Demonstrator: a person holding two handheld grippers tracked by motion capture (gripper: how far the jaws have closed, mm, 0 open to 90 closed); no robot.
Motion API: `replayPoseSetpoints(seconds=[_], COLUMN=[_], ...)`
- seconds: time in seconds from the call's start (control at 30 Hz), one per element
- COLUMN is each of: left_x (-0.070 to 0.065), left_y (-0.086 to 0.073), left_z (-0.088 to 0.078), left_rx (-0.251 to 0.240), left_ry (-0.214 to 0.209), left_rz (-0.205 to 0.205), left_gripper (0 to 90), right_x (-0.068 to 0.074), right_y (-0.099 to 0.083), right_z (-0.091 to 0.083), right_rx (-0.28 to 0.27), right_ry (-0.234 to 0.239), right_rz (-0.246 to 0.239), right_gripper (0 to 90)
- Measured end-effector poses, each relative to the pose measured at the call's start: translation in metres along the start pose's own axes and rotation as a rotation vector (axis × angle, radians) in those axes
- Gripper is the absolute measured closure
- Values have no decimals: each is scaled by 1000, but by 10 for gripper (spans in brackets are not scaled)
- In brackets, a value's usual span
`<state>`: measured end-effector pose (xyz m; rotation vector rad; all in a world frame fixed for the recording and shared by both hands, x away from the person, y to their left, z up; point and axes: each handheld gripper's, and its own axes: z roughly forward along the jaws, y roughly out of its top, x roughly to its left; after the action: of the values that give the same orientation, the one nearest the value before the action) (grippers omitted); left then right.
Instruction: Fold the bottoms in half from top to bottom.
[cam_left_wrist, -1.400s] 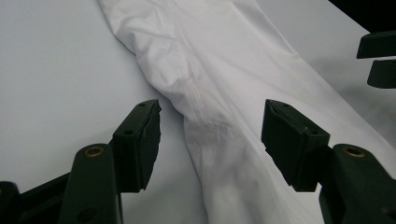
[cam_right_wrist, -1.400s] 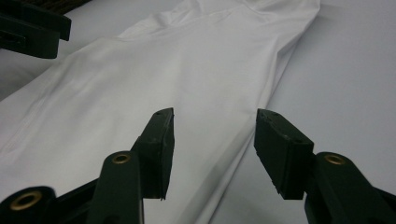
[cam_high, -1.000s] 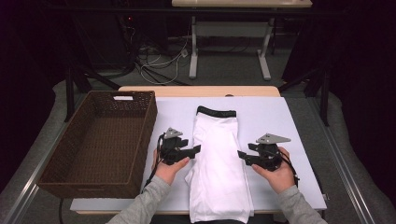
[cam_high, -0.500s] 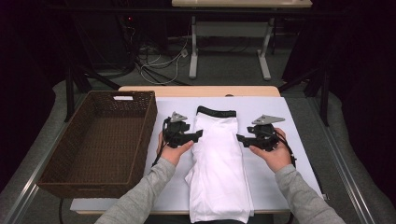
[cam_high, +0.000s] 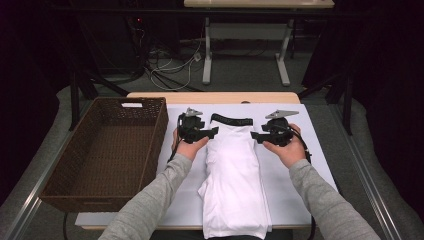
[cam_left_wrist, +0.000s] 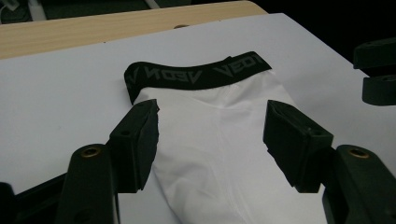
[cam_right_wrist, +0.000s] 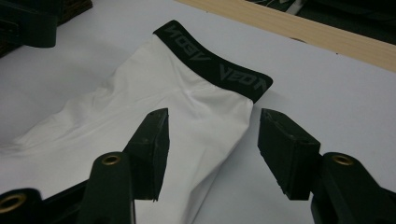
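Note:
A folded white garment (cam_high: 232, 175) with a black lettered waistband (cam_high: 231, 120) lies lengthwise on the white table cover (cam_high: 295, 185). My left gripper (cam_high: 214, 132) hovers at the garment's left edge just below the waistband, jaws open and pointing inward. In the left gripper view the left gripper (cam_left_wrist: 212, 107) frames white cloth (cam_left_wrist: 210, 149) without touching it. My right gripper (cam_high: 254, 135) faces it from the right side. In the right gripper view the right gripper (cam_right_wrist: 213, 114) stands open over the cloth's right edge (cam_right_wrist: 224, 135); its jaws have just closed a little, pressing on nothing.
A dark wicker basket (cam_high: 156, 145) stands left of the cover, close to my left forearm. The wooden table edge (cam_high: 215, 97) runs behind the waistband. Beyond it are cables and table legs on the floor. White cover lies bare to the right of the garment.
Both hands have slid away from the person along the garment's sides, from its middle up to just below the waistband. The garment has not moved.

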<state>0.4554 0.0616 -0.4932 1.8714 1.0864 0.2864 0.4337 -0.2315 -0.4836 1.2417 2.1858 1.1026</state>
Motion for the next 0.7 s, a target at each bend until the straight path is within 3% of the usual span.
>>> replayPoseSetpoints(seconds=[0.17,0.47,0.7], left_x=[7,19,31], left_y=[4,5,1], left_z=[11,32,45], left_rx=[12,18,44], left_ry=[12,59,74], left_rz=[20,19,-4], left_gripper=[361,374,389], right_x=[-6,-12,-16], right_y=[6,9,7], right_z=[12,30,38], right_rx=[13,17,21], right_ry=[-16,-38,-45], right_rz=[3,-9,5], right_gripper=[468,498,539])
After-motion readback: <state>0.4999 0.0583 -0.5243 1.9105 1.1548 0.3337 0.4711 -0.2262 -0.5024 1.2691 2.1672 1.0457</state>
